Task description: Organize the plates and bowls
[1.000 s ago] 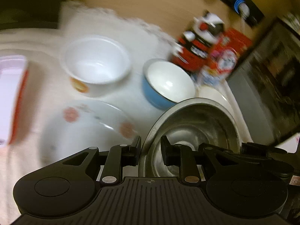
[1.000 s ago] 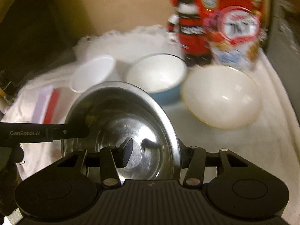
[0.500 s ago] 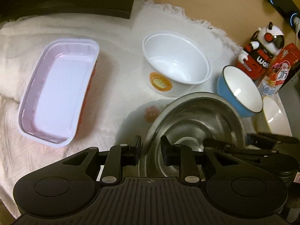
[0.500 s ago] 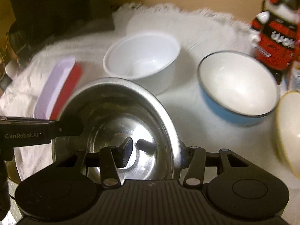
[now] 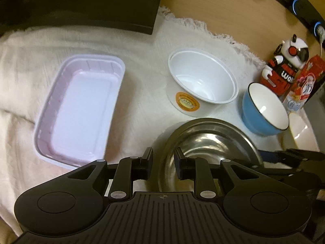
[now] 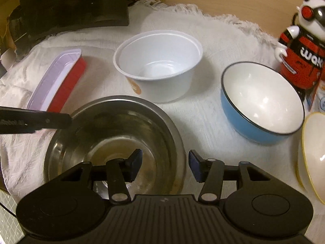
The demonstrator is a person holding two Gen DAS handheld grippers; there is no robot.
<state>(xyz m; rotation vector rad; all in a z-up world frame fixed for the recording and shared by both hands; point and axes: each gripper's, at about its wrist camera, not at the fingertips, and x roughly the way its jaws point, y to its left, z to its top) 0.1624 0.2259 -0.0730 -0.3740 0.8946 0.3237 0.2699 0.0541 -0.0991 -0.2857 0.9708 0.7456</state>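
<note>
On the white cloth [image 6: 207, 109] we rest the steel bowl [image 6: 113, 134]; our left gripper [image 5: 162, 162] pinches its rim, our right gripper [image 6: 164, 164] seemingly straddles it slack. Release gently.

Steel bowl [image 6: 113, 142]: bare metal, polished, mirror-like inside
White bowl [image 6: 160, 65]: thin plastic, smooth, faint sheen
Blue bowl [image 6: 262, 101]: glazed ceramic look, glossy
Cream bowl [image 6: 312, 154]: glossy glaze
Tray [image 5: 79, 109]: moulded plastic, satin, ribbed walls
Cloth [image 5: 142, 61]: white woven fabric, matt, rough, fringed edge
Grippers: matt black plastic, ribbed bodies
</note>
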